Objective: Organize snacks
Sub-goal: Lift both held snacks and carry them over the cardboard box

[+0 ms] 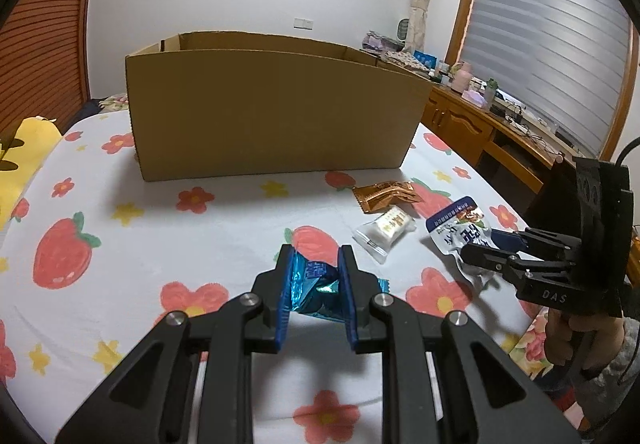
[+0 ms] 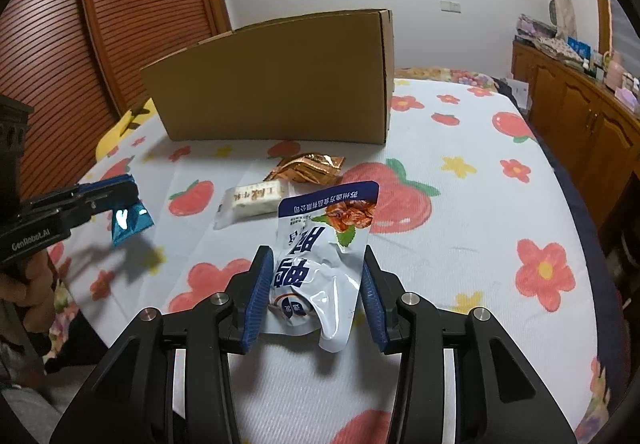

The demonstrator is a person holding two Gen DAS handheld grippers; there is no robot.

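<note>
My left gripper [image 1: 316,250] is shut on a shiny blue foil packet [image 1: 310,278], held just above the flowered bedsheet [image 1: 160,228]. From the right wrist view, that gripper [image 2: 134,194] enters at the left with the blue packet [image 2: 130,222] hanging from its tips. My right gripper [image 2: 316,252] is shut on a white-and-blue snack pouch [image 2: 324,228], its pads pressing both sides. The left wrist view shows it [image 1: 478,244] pinching the pouch [image 1: 456,226] at the right. An open cardboard box [image 1: 272,116] [image 2: 276,84] stands behind.
A copper-coloured packet [image 1: 386,194] [image 2: 308,168] and a white wrapped sweet [image 1: 386,230] [image 2: 256,198] lie on the sheet between the grippers and the box. A yellow pillow [image 1: 20,164] lies left. A cluttered wooden cabinet [image 1: 472,116] runs along the right of the bed.
</note>
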